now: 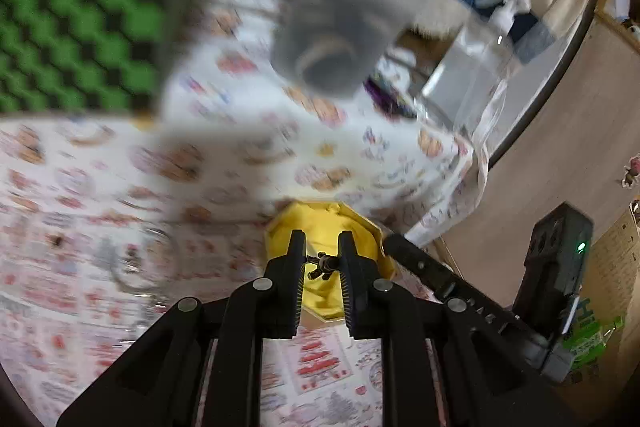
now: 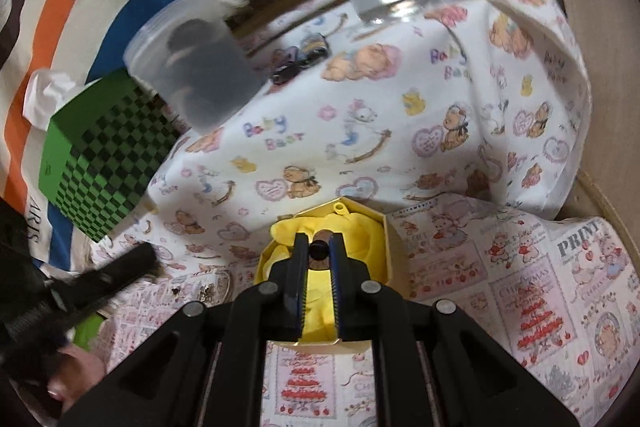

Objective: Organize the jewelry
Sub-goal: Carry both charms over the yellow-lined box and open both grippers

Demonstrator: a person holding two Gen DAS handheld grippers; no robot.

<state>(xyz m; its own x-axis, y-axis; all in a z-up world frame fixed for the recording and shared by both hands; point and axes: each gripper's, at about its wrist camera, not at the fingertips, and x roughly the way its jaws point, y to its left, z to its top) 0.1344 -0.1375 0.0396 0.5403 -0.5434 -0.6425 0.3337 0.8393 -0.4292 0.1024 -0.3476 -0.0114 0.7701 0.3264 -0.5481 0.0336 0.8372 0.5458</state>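
A small box lined with yellow cloth (image 1: 320,227) lies on the patterned table cover; it also shows in the right wrist view (image 2: 360,227). My left gripper (image 1: 322,261) is over the box, shut on a small dark metal jewelry piece (image 1: 323,263). My right gripper (image 2: 319,251) is over the same box, shut on a small dark round jewelry piece (image 2: 319,249). More dark jewelry (image 2: 300,61) lies on the cloth at the back. My right gripper's body (image 1: 424,267) shows beside the box in the left wrist view.
A green checkered box (image 2: 96,155) stands at the left, also in the left wrist view (image 1: 80,27). A grey translucent tub (image 2: 192,75) and a clear pump bottle (image 1: 468,67) stand at the back. The table edge runs along the right.
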